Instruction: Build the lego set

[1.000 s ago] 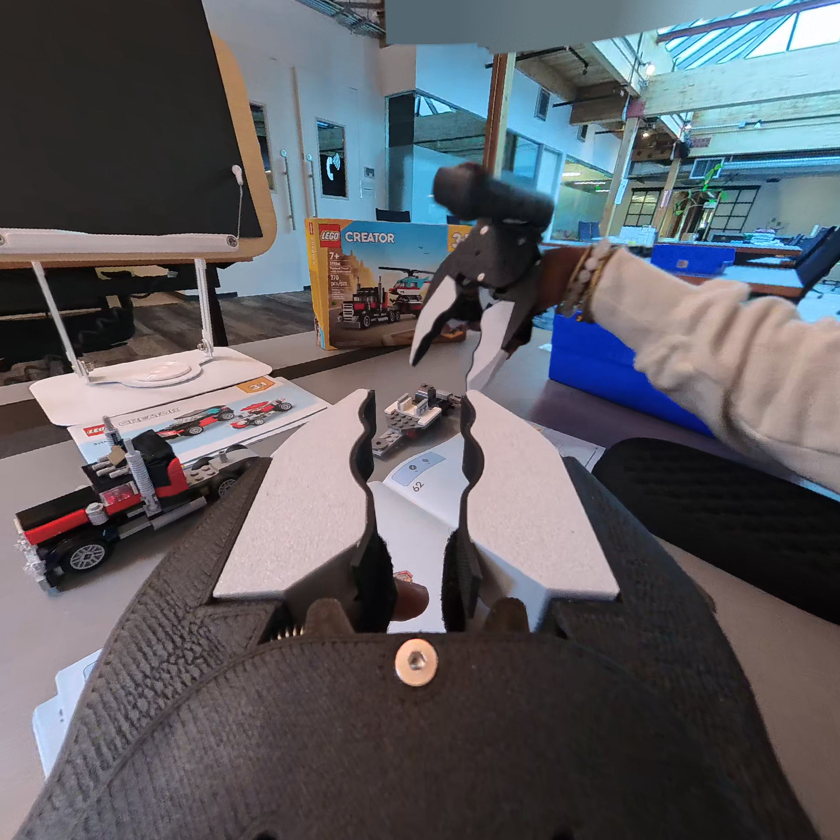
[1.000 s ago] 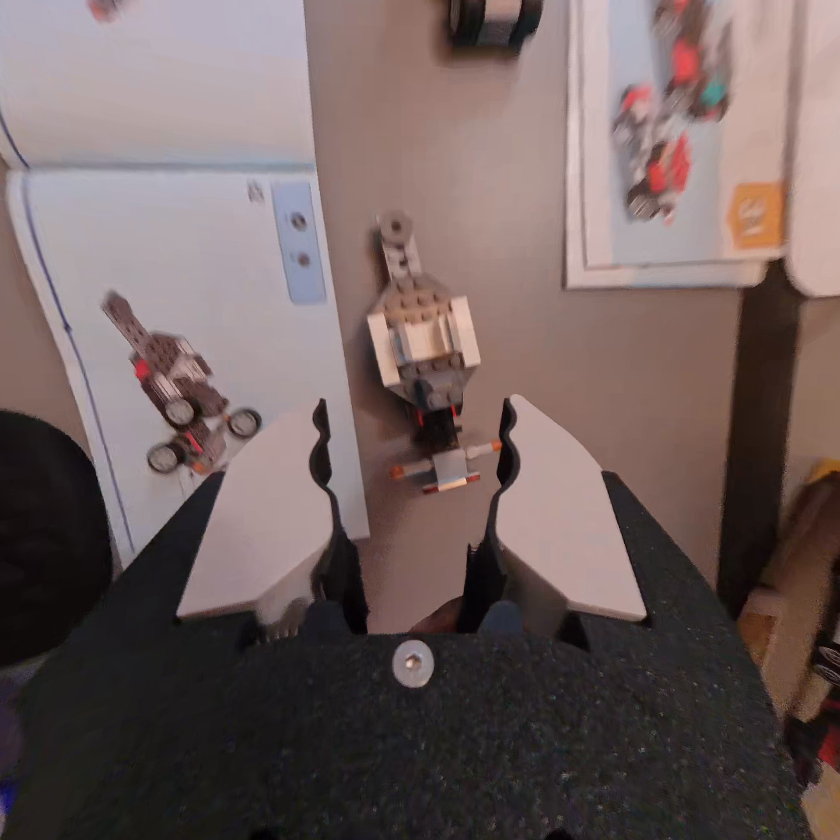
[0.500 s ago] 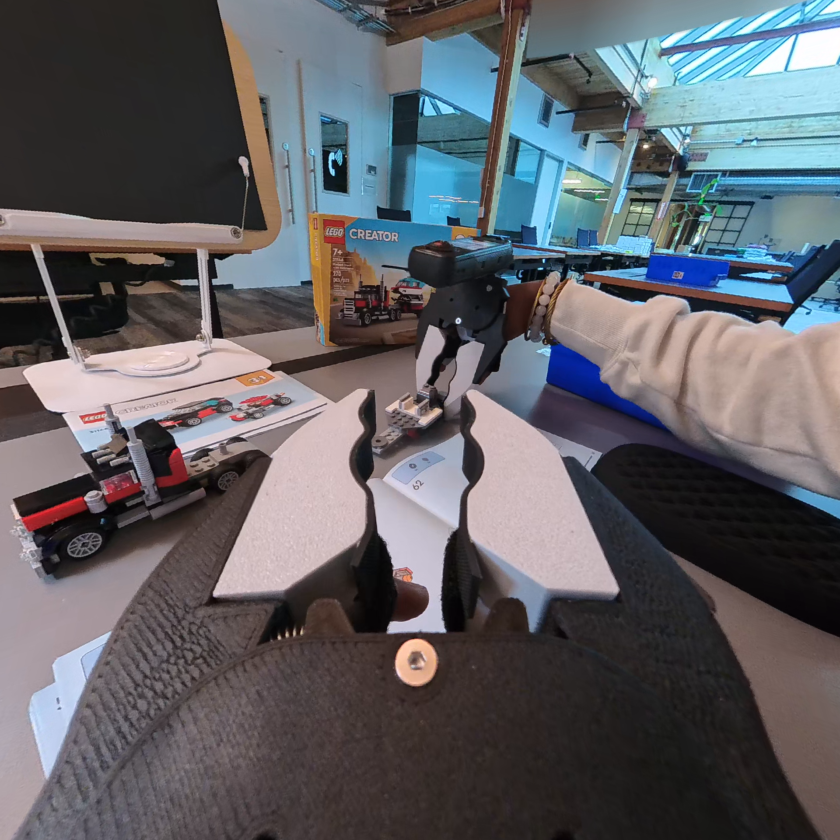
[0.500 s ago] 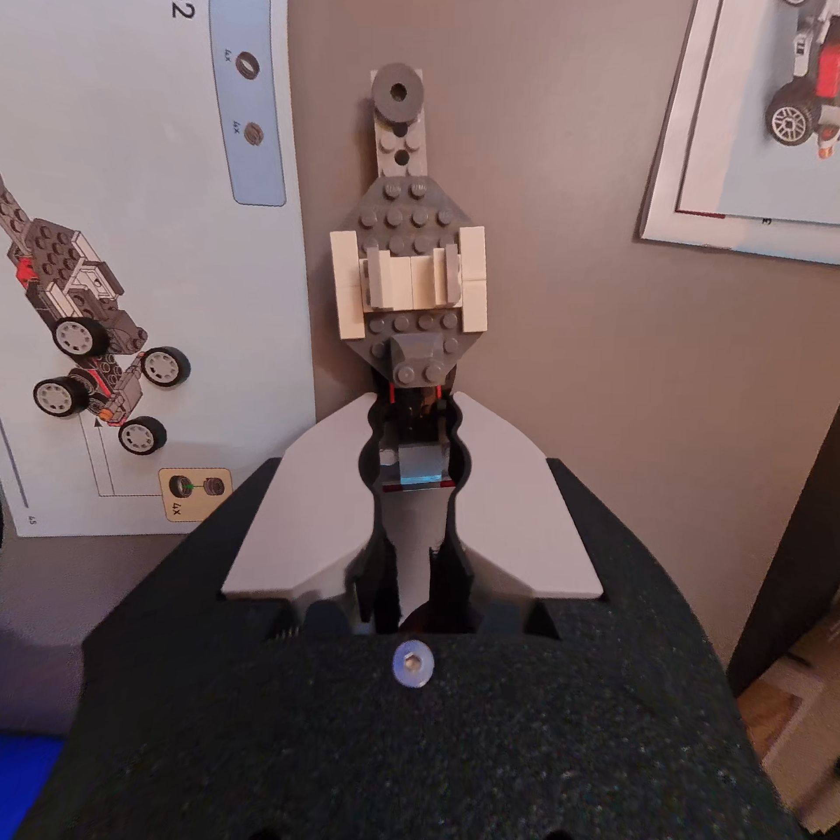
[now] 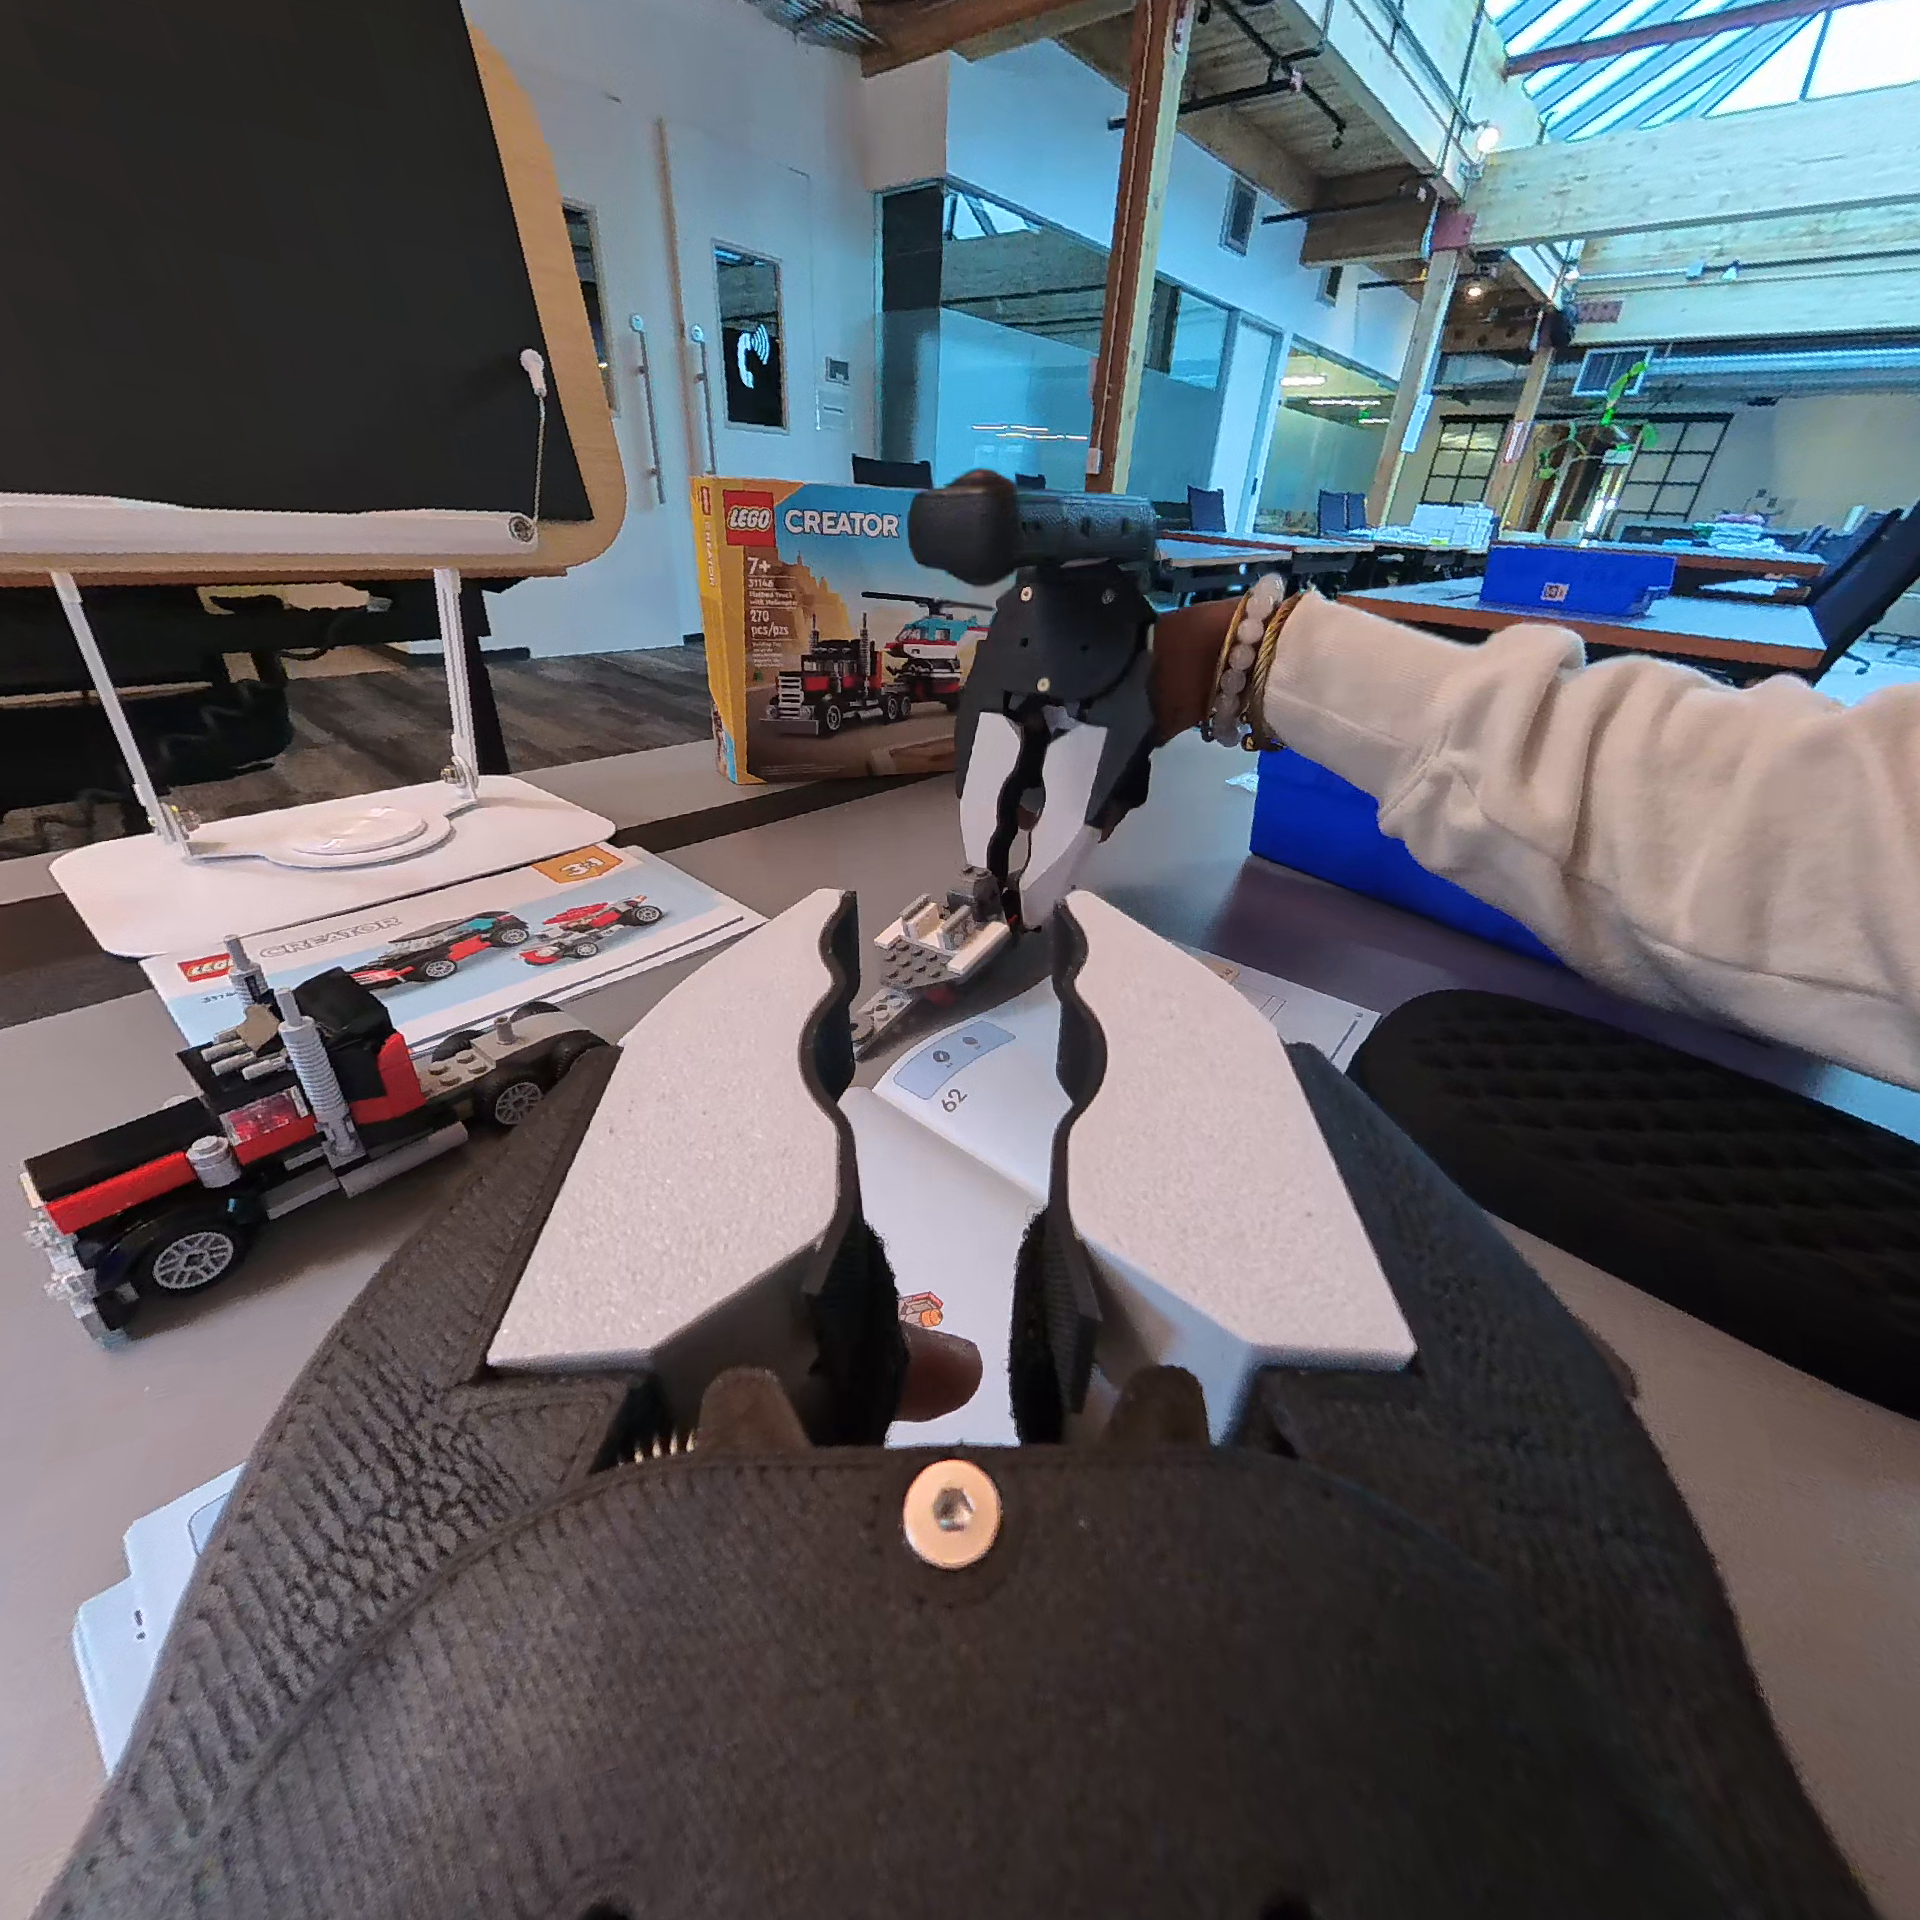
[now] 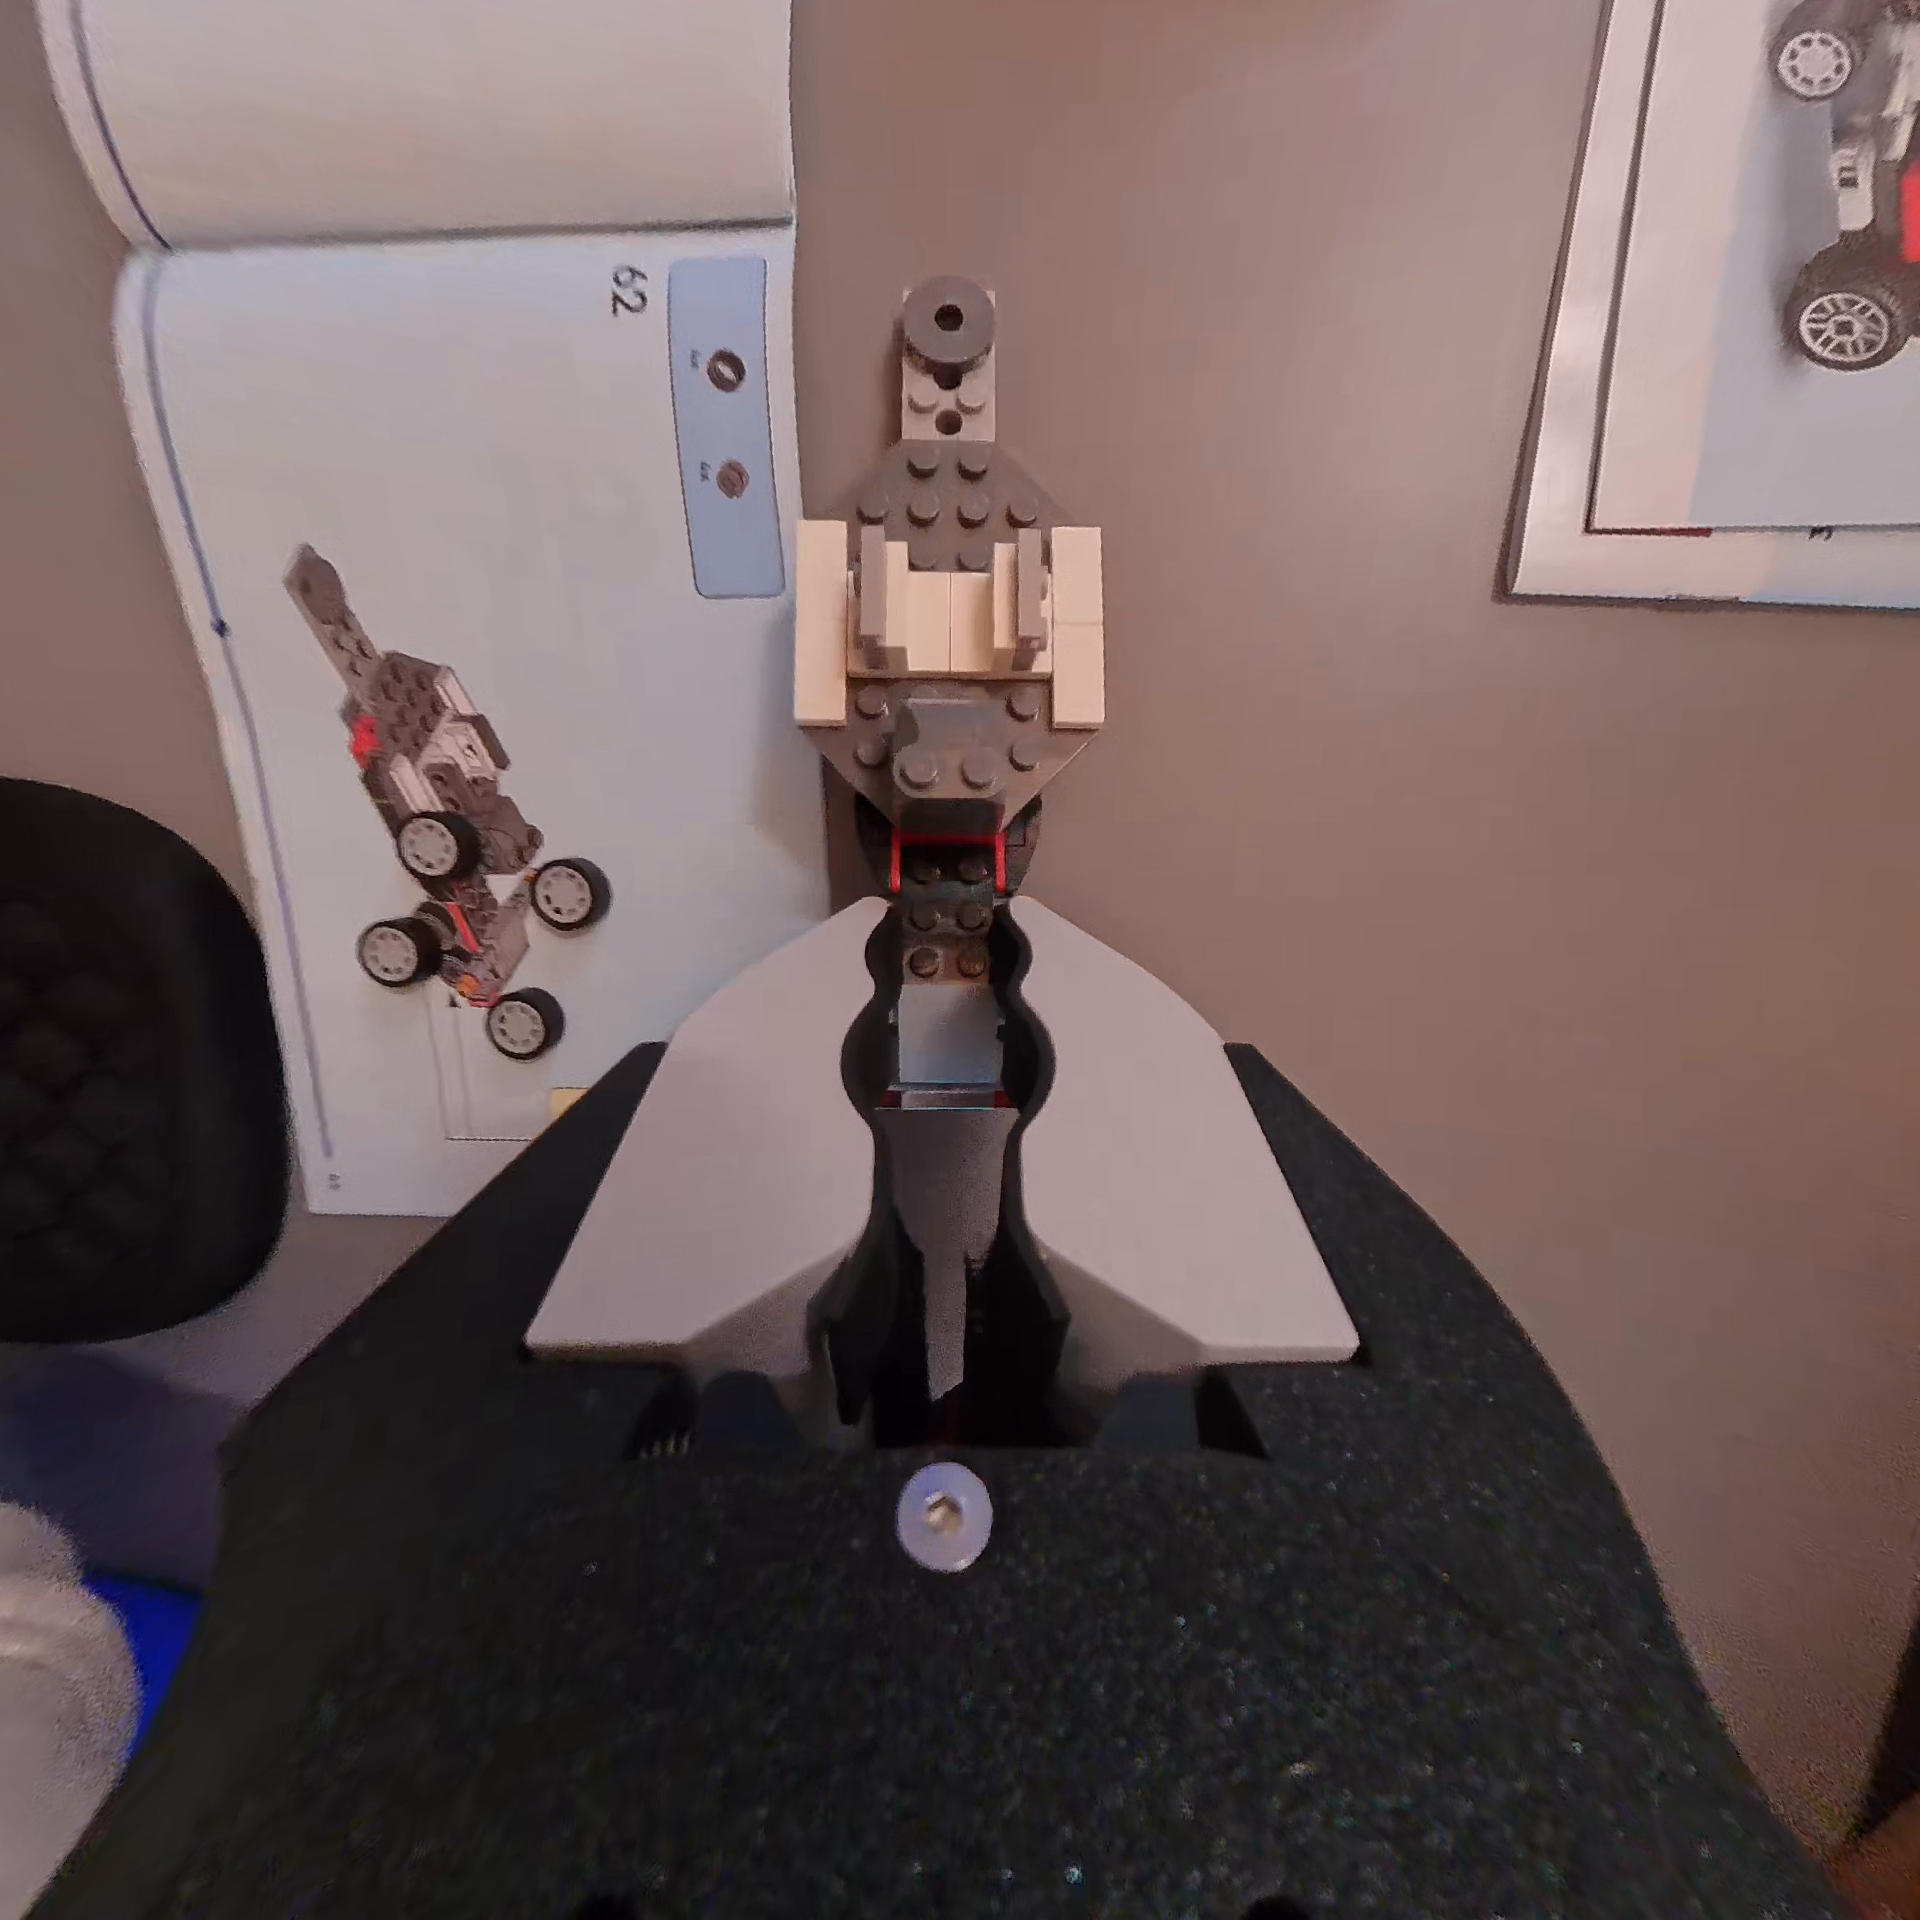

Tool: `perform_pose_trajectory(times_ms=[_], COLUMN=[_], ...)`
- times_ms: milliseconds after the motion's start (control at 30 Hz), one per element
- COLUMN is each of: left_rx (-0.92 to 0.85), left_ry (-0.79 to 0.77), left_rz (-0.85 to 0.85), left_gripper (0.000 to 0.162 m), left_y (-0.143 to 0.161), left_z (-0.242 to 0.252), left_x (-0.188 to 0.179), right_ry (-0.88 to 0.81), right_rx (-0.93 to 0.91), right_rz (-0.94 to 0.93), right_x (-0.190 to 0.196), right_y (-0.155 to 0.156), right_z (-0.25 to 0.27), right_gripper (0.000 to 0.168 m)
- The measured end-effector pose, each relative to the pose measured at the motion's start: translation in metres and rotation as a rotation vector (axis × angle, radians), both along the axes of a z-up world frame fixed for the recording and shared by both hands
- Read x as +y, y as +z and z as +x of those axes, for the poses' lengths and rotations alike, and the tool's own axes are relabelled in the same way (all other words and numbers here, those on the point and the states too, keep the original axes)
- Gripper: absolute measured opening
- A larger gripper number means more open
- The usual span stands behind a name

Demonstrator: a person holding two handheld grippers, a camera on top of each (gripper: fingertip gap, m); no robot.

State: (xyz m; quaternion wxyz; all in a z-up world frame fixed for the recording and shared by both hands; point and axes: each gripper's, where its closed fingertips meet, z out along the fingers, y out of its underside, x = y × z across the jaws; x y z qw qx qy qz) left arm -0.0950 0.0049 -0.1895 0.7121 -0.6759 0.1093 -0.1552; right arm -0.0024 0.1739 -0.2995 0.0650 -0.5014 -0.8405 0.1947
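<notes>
At the far left of the left wrist view a finished black and red truck (image 5: 223, 1153) stands on the grey table (image 5: 1714, 1558), its front bumper close to the picture's edge. Behind it lies a closed instruction booklet (image 5: 457, 935), partly under the white stand (image 5: 332, 836) of a dark board whose top is cut off. The left gripper (image 5: 951, 935) fills the foreground with its fingers a narrow gap apart and nothing between them; its body hides most of the open manual (image 5: 966, 1101) beneath it. Just past its tips sits the grey and white lego assembly (image 5: 930, 951), whose near end is masked by the left finger. The right gripper (image 5: 1013, 904) comes down on the assembly's far end from above, in front of the set's box (image 5: 800, 623); a cream sleeve (image 5: 1621, 821) runs off the right edge.

In the right wrist view the open manual (image 6: 457, 665) lies left of the lego assembly (image 6: 948, 613), its edge touching or slipping under it; I cannot tell which. The right gripper (image 6: 948, 925) has its fingers closed on the assembly's narrow tail, so the tail's sides are hidden. At the right edge the booklet (image 6: 1704, 312) is cut off and blurred.
</notes>
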Motion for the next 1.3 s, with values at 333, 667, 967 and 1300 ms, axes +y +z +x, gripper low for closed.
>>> perform_pose_trajectory(times_ms=[333, 667, 967, 1300], left_rx=[0.169, 0.519, 0.759, 0.775], left_ry=[-0.001, -0.056, -0.174, -0.322], left_rz=[-0.024, -0.043, -0.084, -0.056], left_gripper=[0.038, 0.050, 0.054, 0.033], left_y=[-0.009, -0.028, -0.056, -0.063], left_z=[0.011, 0.033, 0.065, 0.084], left_x=[0.001, -0.007, -0.037, -0.050], right_ry=[-0.044, 0.029, 0.102, 0.224], right_rx=[-0.077, 0.026, -0.121, -0.166], right_rz=[-0.361, -0.585, -0.786, -0.874], right_x=[-0.037, -0.112, -0.190, -0.216], right_y=[0.010, 0.030, 0.028, 0.034], right_z=[-0.002, -0.007, 0.011, 0.026], right_gripper=[0.016, 0.016, 0.016, 0.016])
